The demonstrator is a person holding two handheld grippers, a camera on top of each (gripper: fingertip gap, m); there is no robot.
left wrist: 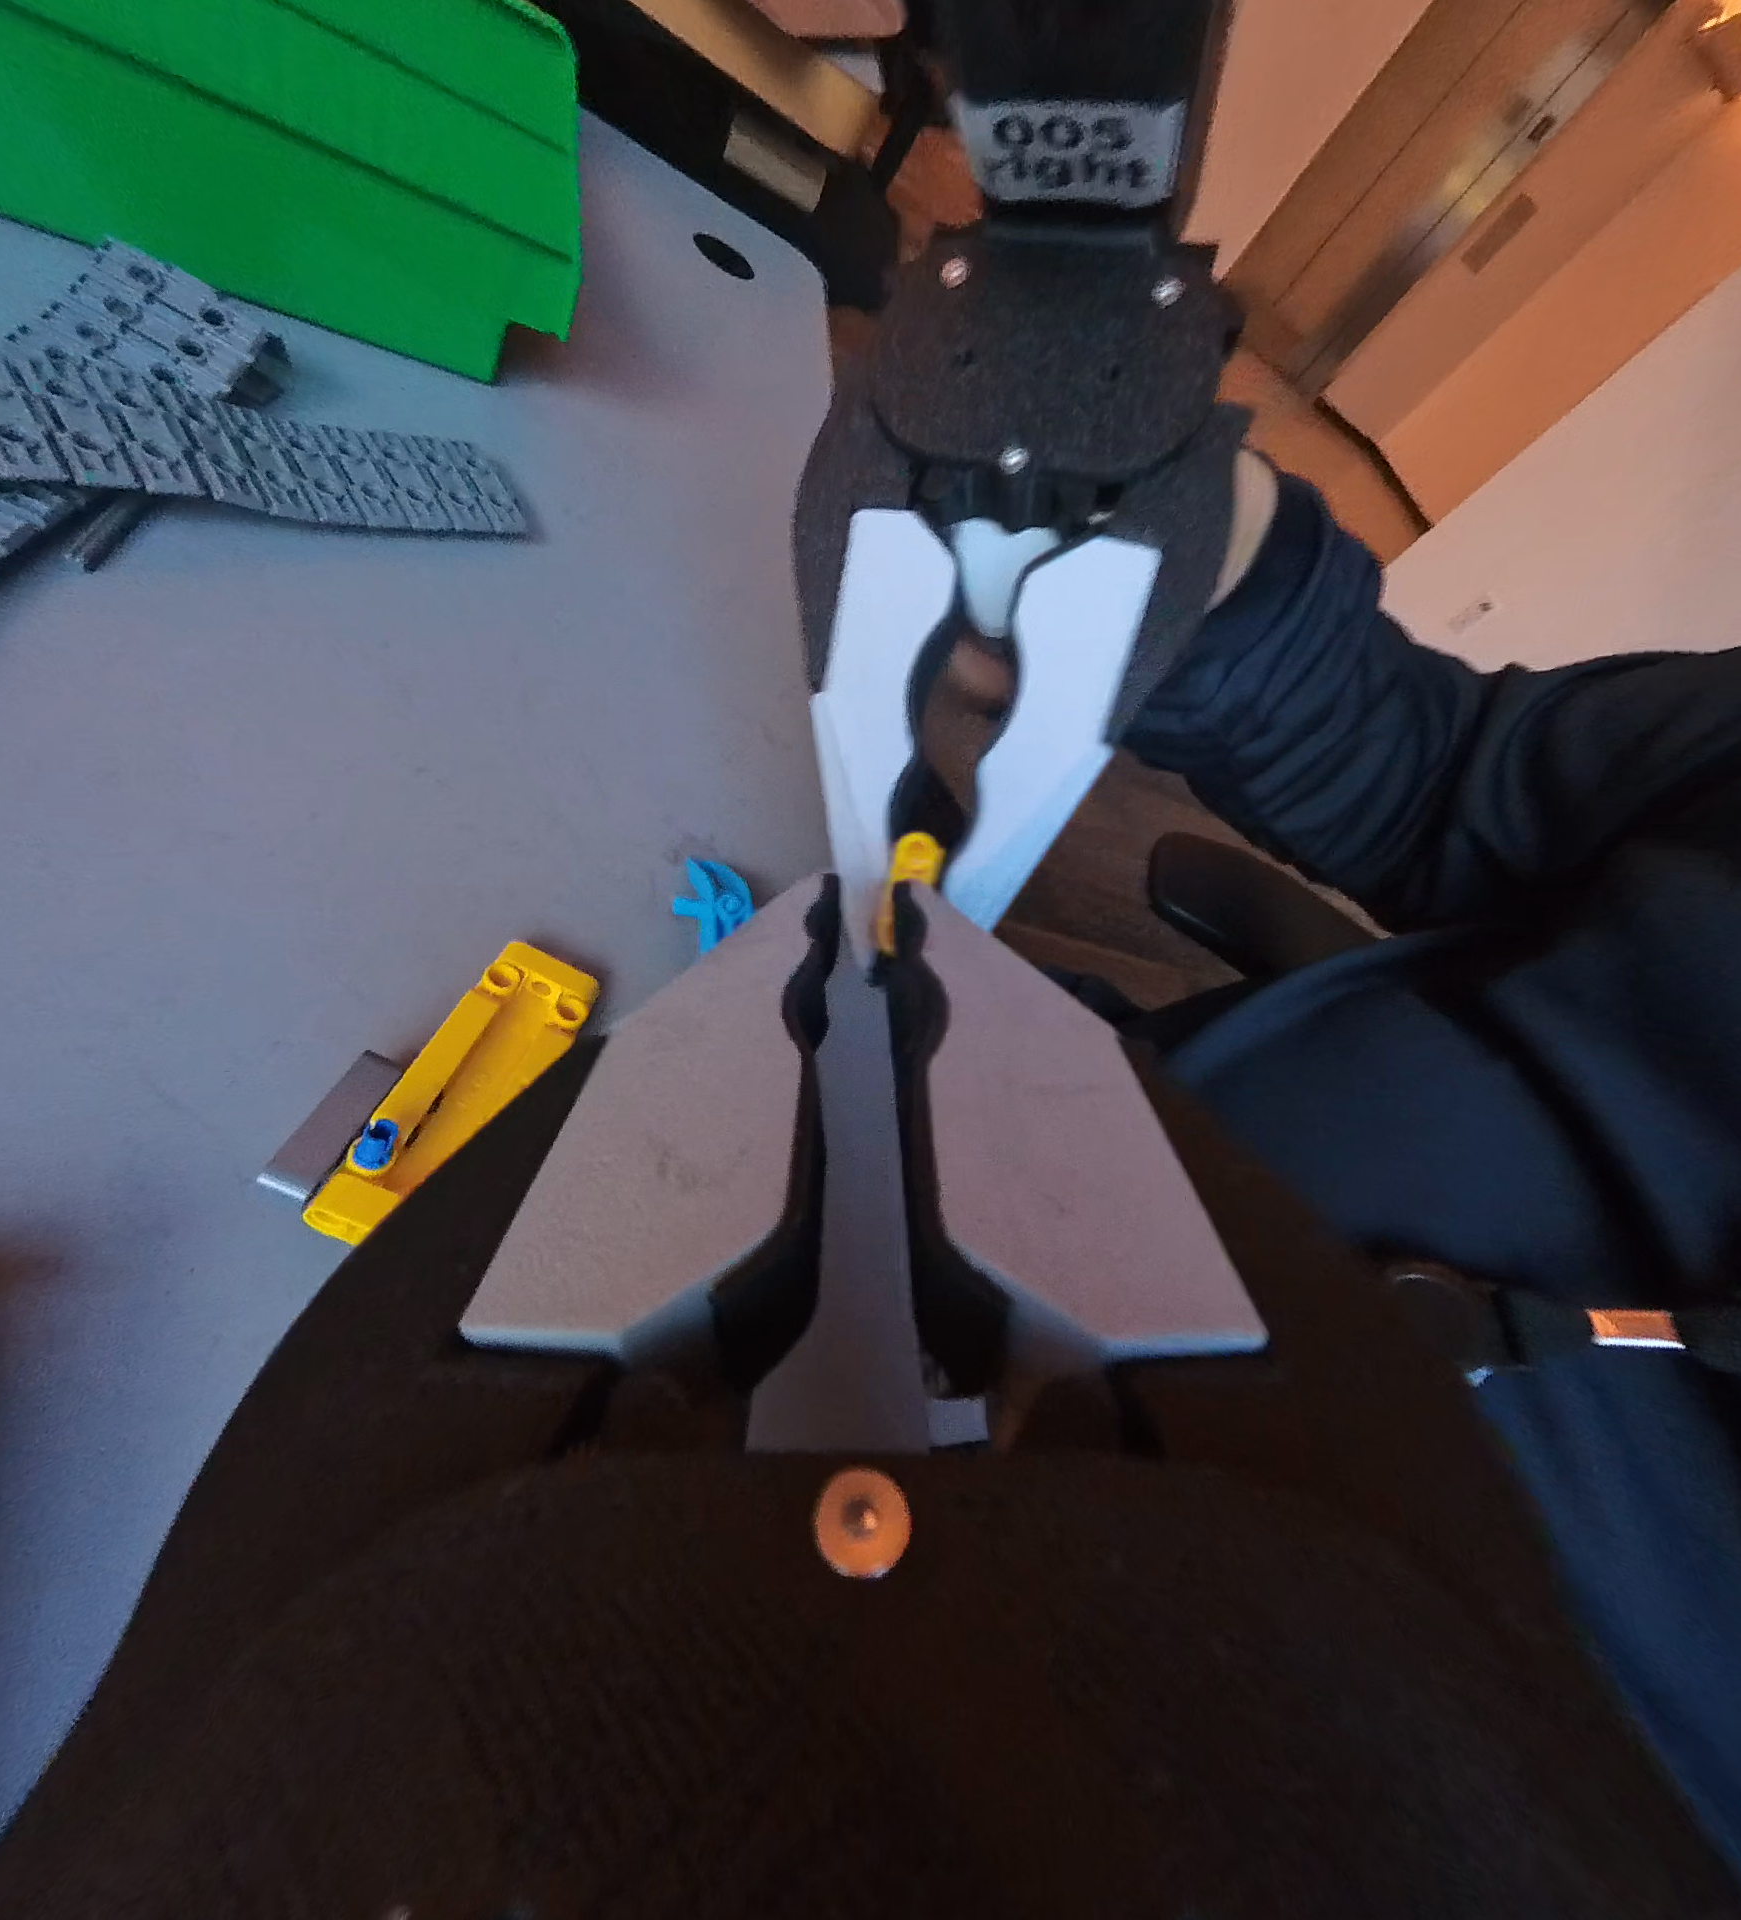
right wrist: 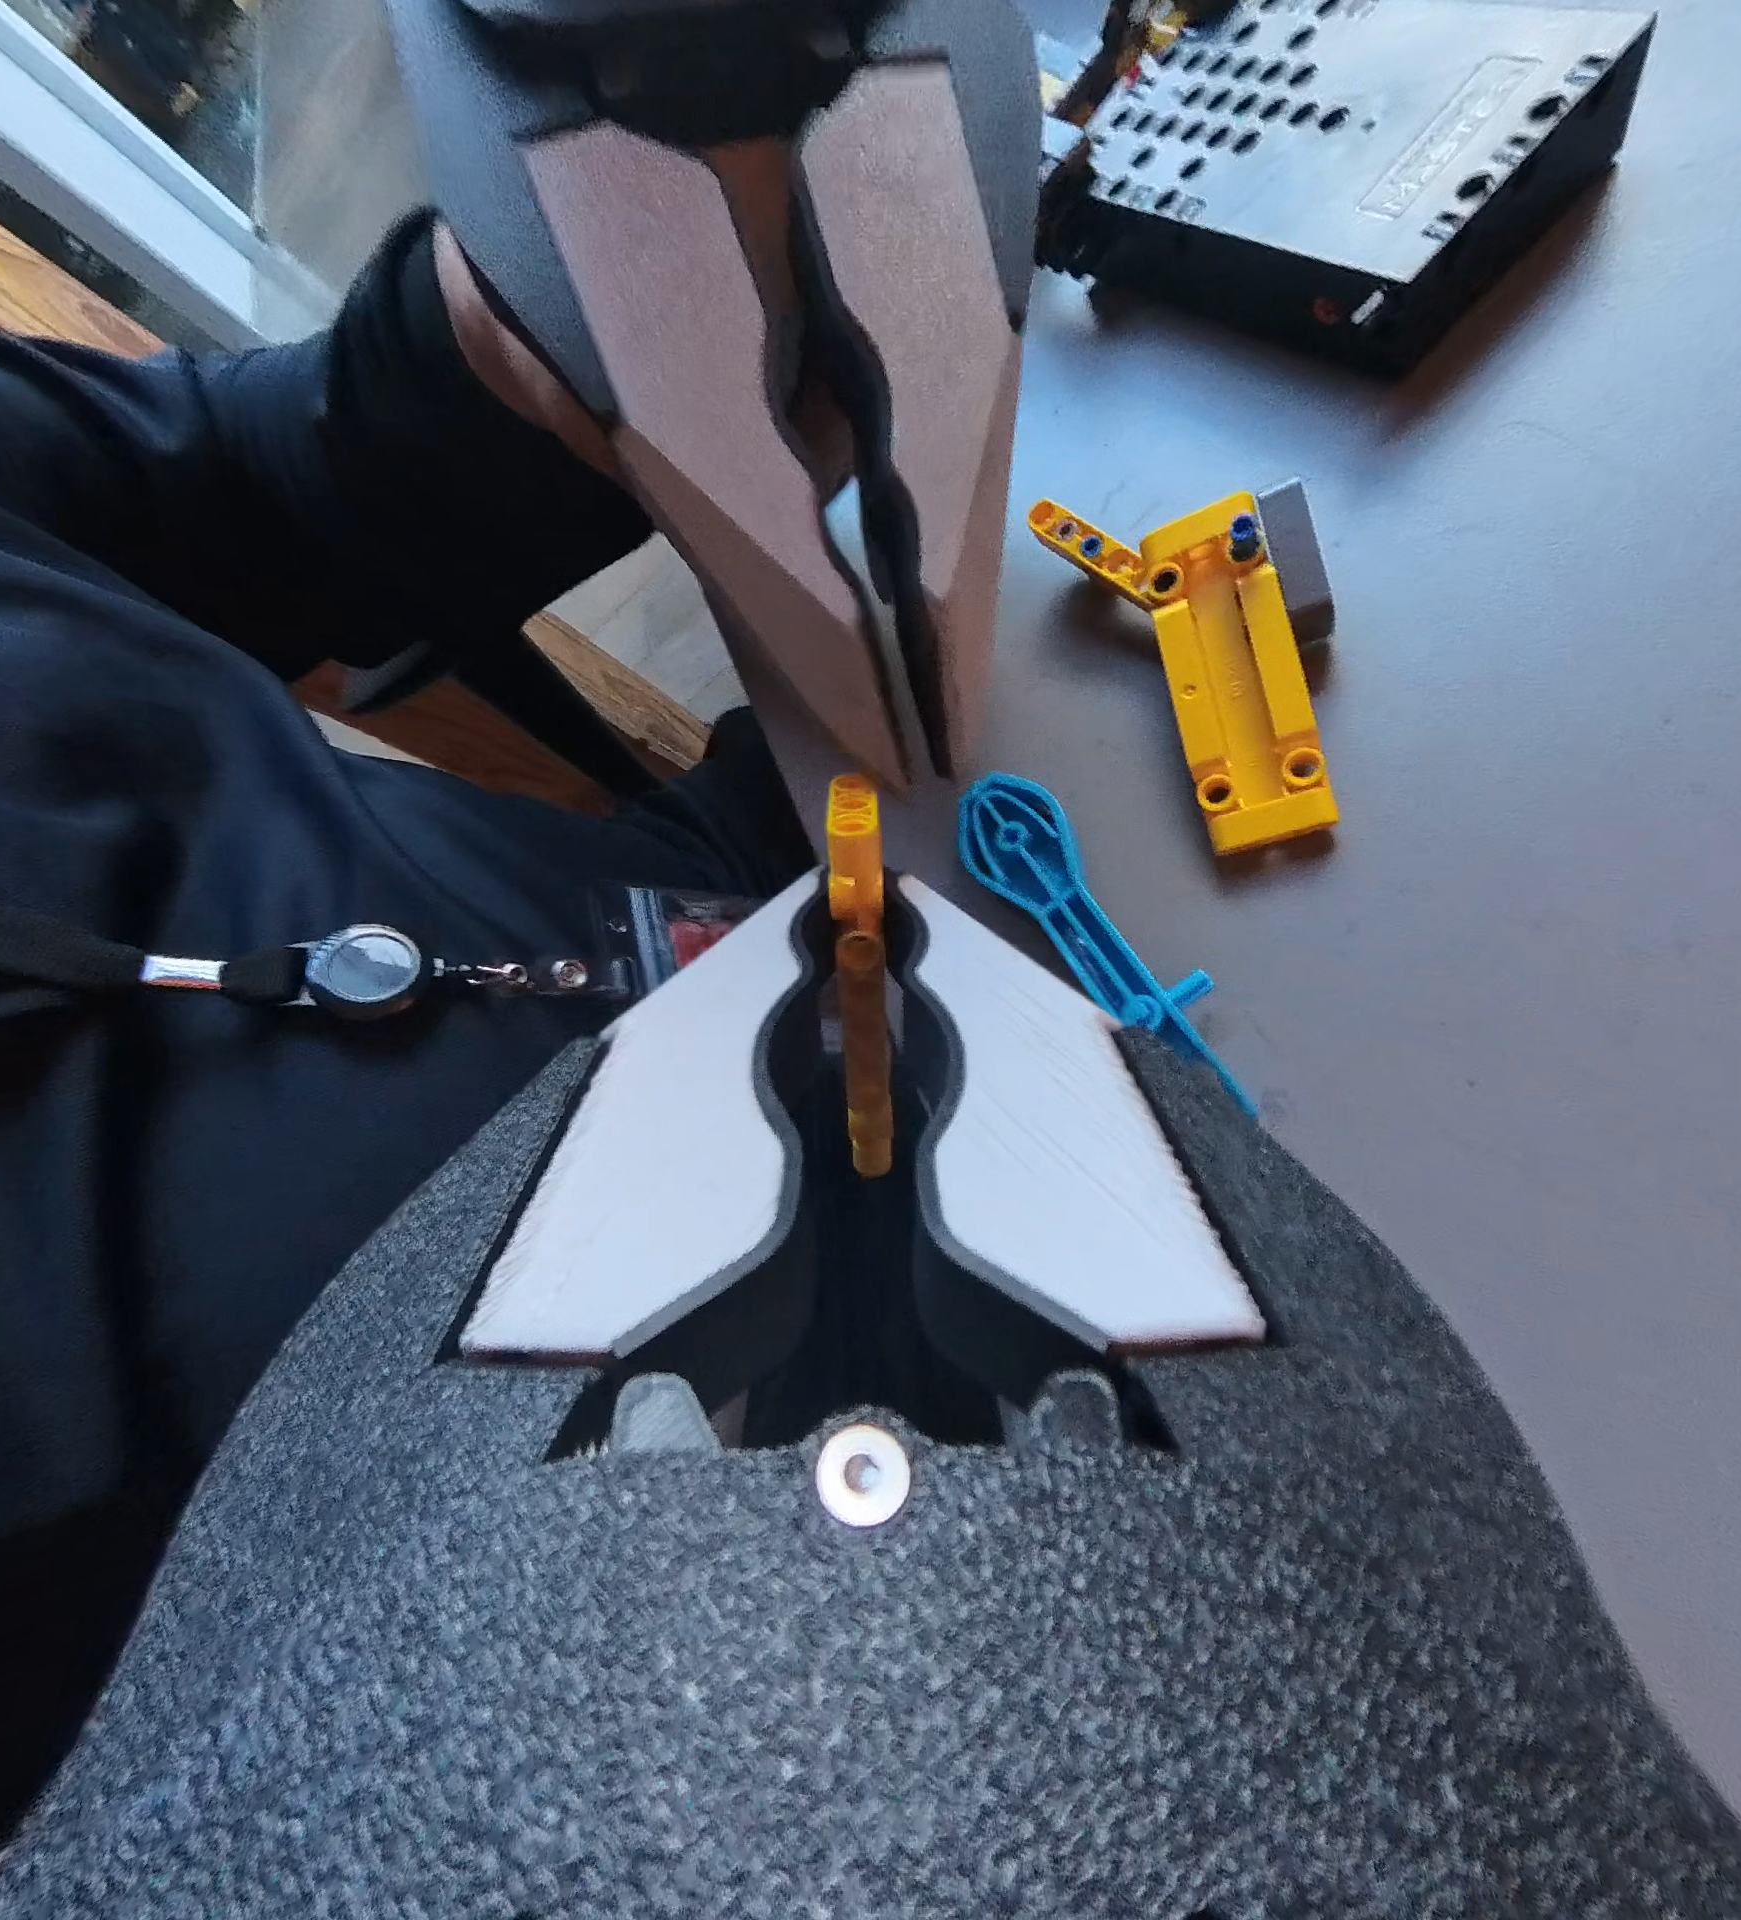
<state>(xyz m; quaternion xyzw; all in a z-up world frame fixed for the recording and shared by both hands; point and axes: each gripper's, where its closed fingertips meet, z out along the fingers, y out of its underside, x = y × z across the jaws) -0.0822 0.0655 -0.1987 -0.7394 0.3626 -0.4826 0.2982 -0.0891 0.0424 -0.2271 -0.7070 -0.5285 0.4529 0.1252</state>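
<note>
My right gripper (right wrist: 861,883), with white fingers, is shut on a small yellow holed beam (right wrist: 853,842). The beam sticks out past its fingertips, and an orange rod runs back between the jaws. In the left wrist view the right gripper (left wrist: 918,914) faces me with the same beam (left wrist: 914,857). My left gripper (left wrist: 871,904), with brown fingers, meets it tip to tip, its jaws a narrow slit apart. In the right wrist view the left gripper (right wrist: 926,779) has its tips just beside the beam's end, not around it. A blue spoked piece (right wrist: 1011,831) lies on the table close by.
On the grey table (right wrist: 1572,935) lie a yellow frame assembly (right wrist: 1240,675) with a grey block (right wrist: 1297,551) and a black perforated box (right wrist: 1344,156). A green bin (left wrist: 222,135) and grey track links (left wrist: 222,447) lie at the back. A person in dark clothing with a lanyard reel (right wrist: 362,966) sits at the table edge. The grippers are tip to tip, or close to it.
</note>
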